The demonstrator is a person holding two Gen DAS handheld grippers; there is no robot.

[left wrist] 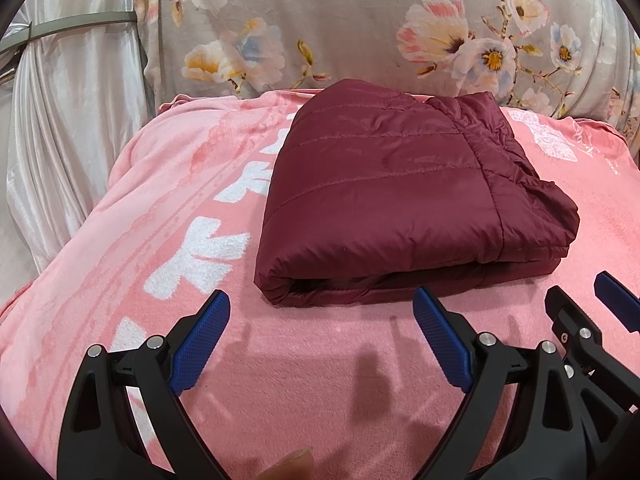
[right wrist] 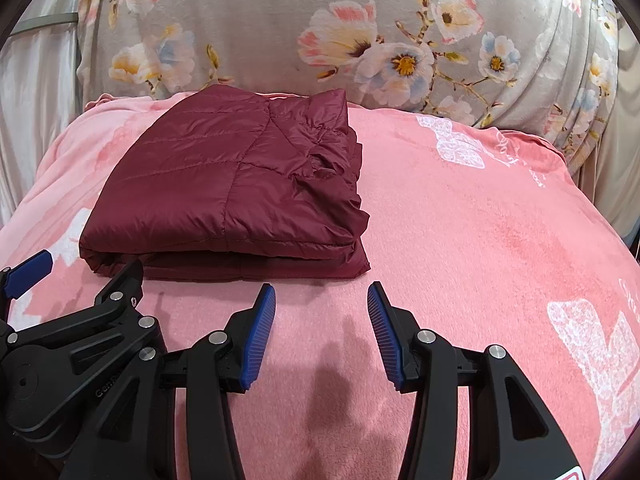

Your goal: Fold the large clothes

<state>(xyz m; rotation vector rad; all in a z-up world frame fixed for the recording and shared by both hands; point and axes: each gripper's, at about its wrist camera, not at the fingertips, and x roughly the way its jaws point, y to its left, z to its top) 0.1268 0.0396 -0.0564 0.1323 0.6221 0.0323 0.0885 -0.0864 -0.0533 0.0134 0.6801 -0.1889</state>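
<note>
Quilted maroon jacket (left wrist: 400, 196) folded square ahead, on fuzzy pink blanket (left wrist: 304, 380), my left gripper (left wrist: 320, 320) and right gripper (right wrist: 322, 312) spread wide, holding nothing

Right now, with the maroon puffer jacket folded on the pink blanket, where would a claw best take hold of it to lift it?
Probably the near folded edge of the maroon jacket, approached from the front, low over the pink blanket. That edge is a rounded, stacked roll facing both open claws, left claw and right claw, so one finger can slide underneath. The right side is bunched and loose.

folded jacket (left wrist: 400, 200) lies on blanket (left wrist: 320, 380), cushion (left wrist: 360, 20) behind it.
</note>
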